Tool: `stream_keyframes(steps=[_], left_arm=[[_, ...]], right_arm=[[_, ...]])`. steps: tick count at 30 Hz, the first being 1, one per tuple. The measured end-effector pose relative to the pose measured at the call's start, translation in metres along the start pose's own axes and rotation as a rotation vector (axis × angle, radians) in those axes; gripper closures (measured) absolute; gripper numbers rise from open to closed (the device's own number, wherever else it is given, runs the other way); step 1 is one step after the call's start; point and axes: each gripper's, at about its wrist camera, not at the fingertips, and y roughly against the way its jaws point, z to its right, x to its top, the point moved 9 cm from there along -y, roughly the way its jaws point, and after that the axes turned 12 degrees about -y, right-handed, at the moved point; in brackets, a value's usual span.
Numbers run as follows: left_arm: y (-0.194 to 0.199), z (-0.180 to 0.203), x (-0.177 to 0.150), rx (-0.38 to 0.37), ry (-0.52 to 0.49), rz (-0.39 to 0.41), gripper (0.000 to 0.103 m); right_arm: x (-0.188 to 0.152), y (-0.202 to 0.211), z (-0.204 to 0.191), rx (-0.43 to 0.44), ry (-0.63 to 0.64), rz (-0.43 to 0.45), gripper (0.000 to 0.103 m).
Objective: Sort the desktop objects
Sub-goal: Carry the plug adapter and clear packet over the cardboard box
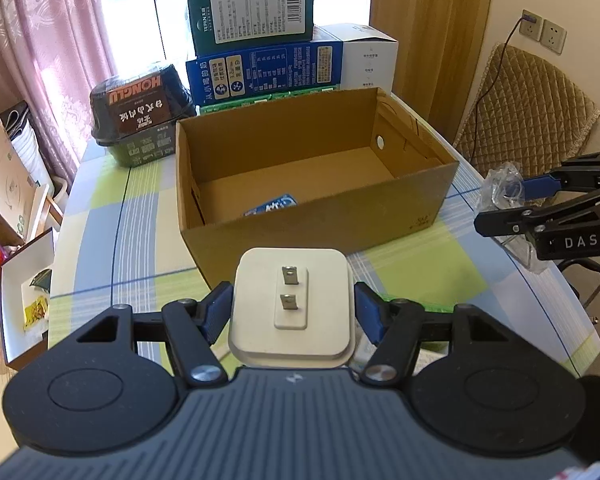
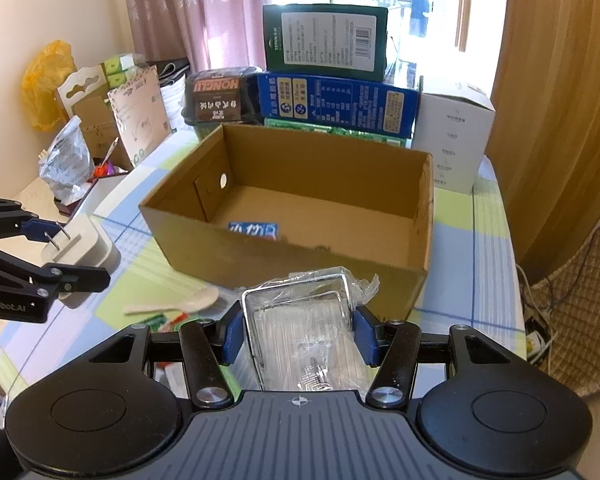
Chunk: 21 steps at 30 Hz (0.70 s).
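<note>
White charger point(image 1: 292, 306) clamped in left gripper point(image 1: 291, 312), prongs facing the camera.

A lived-in home room is showing here: pink curtains point(image 1: 40, 40) are hanging at upper left, a quilted chair point(image 1: 528, 108) is sitting at right under wall sockets point(image 1: 542, 32), and food boxes point(image 2: 336, 100) are crowding the checked tablecloth point(image 1: 100, 200)

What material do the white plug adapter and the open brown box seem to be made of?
White plug adapter: apparently matte plastic, smooth with rounded corners; its two prongs look like shiny metal. Open brown box: cardboard, dull brown, with thin folded walls.
</note>
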Motion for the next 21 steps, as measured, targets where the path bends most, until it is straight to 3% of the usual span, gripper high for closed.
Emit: stream_keyframes(steps=[21], left_arm=[[-0.081, -0.037, 0.088, -0.004, -0.001, 0.039, 0.043]], right_arm=[[0.114, -0.073, 0.027, 0.014, -0.089, 0.052, 0.051]])
